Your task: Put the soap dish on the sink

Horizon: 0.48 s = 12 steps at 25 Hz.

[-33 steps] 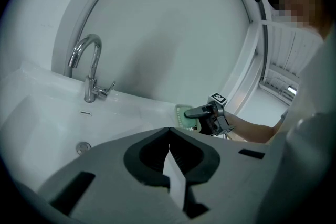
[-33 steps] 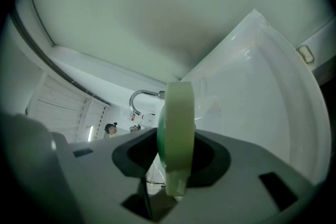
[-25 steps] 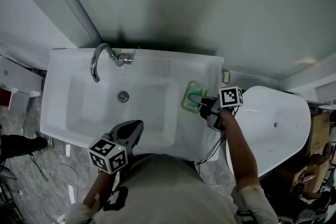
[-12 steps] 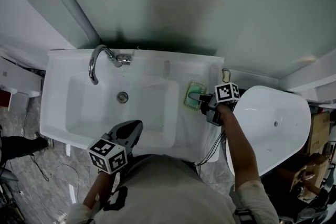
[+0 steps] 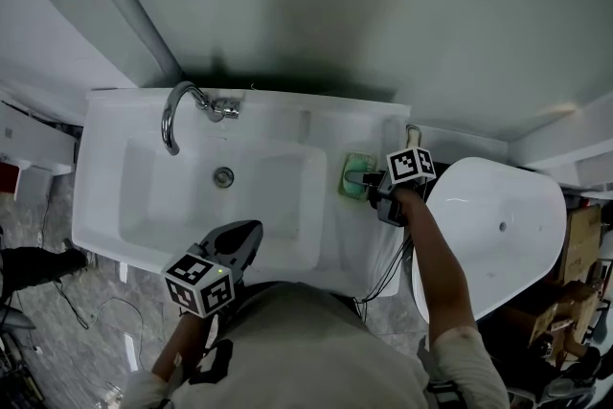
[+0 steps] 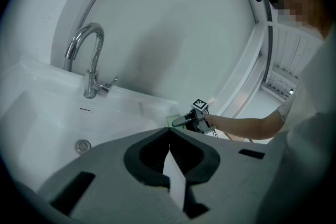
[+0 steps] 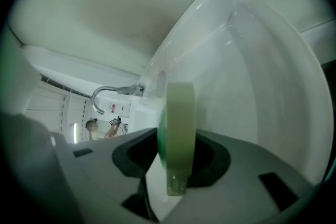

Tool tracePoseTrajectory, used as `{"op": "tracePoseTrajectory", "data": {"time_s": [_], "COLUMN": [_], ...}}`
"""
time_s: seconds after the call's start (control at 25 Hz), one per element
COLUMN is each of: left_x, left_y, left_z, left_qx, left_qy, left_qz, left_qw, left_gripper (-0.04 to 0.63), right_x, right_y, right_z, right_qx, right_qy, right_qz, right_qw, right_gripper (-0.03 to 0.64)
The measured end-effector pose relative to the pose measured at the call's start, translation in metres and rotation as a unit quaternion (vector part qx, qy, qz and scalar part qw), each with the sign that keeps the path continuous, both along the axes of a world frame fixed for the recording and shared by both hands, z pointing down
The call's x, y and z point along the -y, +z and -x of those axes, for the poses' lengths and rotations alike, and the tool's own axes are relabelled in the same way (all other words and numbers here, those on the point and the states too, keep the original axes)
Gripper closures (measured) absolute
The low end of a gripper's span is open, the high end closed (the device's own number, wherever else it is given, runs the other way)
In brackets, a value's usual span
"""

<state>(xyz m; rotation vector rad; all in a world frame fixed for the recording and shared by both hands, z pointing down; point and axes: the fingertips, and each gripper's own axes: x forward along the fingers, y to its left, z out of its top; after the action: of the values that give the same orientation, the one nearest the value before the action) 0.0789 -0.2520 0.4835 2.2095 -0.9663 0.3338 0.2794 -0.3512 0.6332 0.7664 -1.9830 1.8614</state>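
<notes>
Fingers (image 7: 247,176), R gripper (image 5: 360,177), clamp soap dish (image 7: 177,113); part-hidden overhead.

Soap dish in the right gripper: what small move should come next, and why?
Probably lower the right gripper slightly until the soap dish rests flat on the sink ledge: the jaws clamp it just over that ledge, and contact is unclear.

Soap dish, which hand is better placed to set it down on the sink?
Right. The right gripper is shut on the green soap dish at the right-hand ledge of the sink. The left gripper is shut on nothing, back at the sink's front edge, away from the dish.
</notes>
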Motion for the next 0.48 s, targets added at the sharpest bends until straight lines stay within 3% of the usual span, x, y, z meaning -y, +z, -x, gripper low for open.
{"op": "tracePoseTrajectory", "data": {"time_s": [0.28,0.48], "left_x": [-0.001,-0.001], "left_y": [-0.002,-0.002], "left_z": [-0.001,0.001], "left_qx": [-0.003,-0.005], "left_qy": [0.0,0.0], "left_qz": [-0.003,-0.005], "left_qw": [1.0,1.0], "left_gripper": [0.577,0.577], "right_x": [-0.002,0.003], "right_y": [0.008,0.008], "right_z": [-0.007,-0.014], "right_qx": [-0.043,-0.096], "right_qy": [-0.007,-0.014], "right_qz": [0.0,-0.033], "right_qw": [0.999,0.995], "right_gripper": [0.454,0.431]}}
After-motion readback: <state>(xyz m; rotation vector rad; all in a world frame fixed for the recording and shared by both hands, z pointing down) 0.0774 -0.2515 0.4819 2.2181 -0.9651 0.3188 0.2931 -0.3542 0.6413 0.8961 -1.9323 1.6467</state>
